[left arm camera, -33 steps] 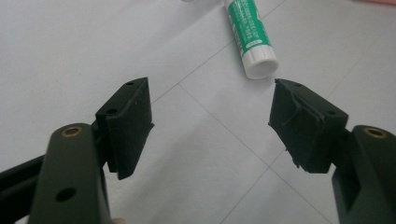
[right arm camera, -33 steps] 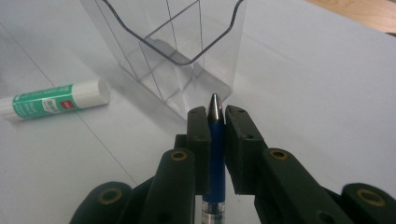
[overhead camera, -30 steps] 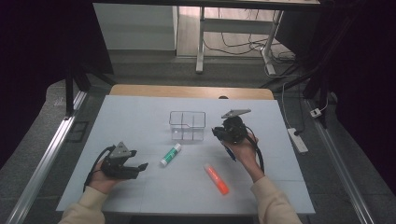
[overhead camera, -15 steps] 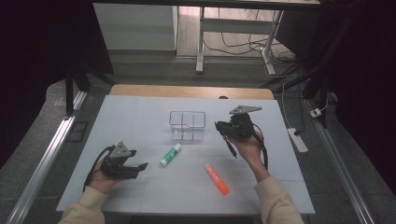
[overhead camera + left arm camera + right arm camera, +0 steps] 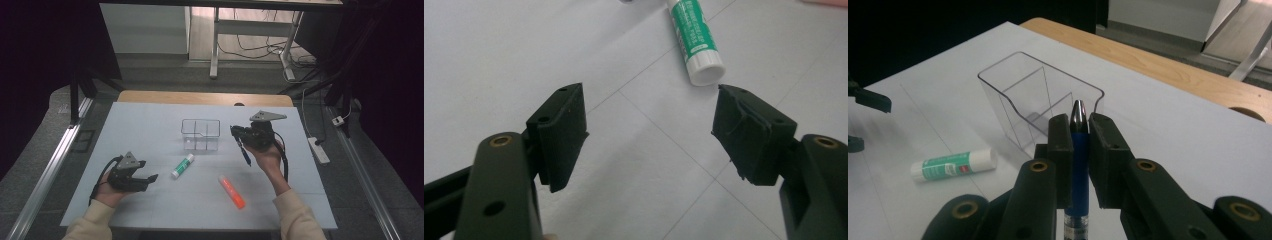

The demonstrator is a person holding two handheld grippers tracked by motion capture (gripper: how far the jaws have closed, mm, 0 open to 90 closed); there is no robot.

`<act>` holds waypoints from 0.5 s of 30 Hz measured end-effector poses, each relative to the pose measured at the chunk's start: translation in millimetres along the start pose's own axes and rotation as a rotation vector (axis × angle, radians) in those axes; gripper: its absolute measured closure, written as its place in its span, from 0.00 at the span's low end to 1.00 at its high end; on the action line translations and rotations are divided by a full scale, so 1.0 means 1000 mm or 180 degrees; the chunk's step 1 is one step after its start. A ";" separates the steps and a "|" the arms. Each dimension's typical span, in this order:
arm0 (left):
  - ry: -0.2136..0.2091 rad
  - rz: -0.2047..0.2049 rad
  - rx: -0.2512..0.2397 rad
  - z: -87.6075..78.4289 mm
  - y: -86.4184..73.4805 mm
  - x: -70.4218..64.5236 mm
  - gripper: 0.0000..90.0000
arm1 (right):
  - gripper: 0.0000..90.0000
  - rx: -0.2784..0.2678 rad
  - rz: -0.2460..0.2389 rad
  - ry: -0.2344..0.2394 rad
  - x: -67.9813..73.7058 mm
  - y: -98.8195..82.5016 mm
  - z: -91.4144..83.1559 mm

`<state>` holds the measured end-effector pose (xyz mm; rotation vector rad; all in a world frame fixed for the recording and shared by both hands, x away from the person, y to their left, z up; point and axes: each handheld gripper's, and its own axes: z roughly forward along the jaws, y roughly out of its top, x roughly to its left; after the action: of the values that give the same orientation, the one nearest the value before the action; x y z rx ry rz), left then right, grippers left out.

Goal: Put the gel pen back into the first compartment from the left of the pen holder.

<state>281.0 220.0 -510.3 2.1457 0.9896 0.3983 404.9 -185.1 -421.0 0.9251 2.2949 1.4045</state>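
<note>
Right hand-held gripper (image 5: 1079,135) clamps blue pen (image 5: 1077,165); left hand-held gripper (image 5: 649,132) wide apart

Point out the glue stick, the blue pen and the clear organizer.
glue stick (image 5: 182,166): high view, middle of its green label.
blue pen (image 5: 1078,145): right gripper view, barrel between the jaws.
clear organizer (image 5: 200,122): high view, far rim.

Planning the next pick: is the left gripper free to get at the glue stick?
Probably yes. The left gripper is open with nothing between its jaws, and the glue stick lies just ahead on bare table, nothing between them.
</note>
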 end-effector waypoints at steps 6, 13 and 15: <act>0.0007 -0.0002 -0.0002 0.000 0.000 0.000 0.33 | 0.89 -0.0113 -0.0052 0.0031 0.005 0.003 -0.003; 0.0008 -0.0003 -0.0001 0.000 0.000 0.000 0.33 | 0.89 -0.0242 -0.0058 0.0108 0.012 0.007 -0.003; 0.0013 -0.0005 -0.0001 -0.001 0.000 0.000 0.33 | 0.89 -0.0258 -0.0072 0.0126 0.015 0.008 -0.003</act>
<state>280.5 219.9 -509.5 2.1445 0.9934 0.4024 395.2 -174.9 -411.9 0.8520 2.2510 1.5072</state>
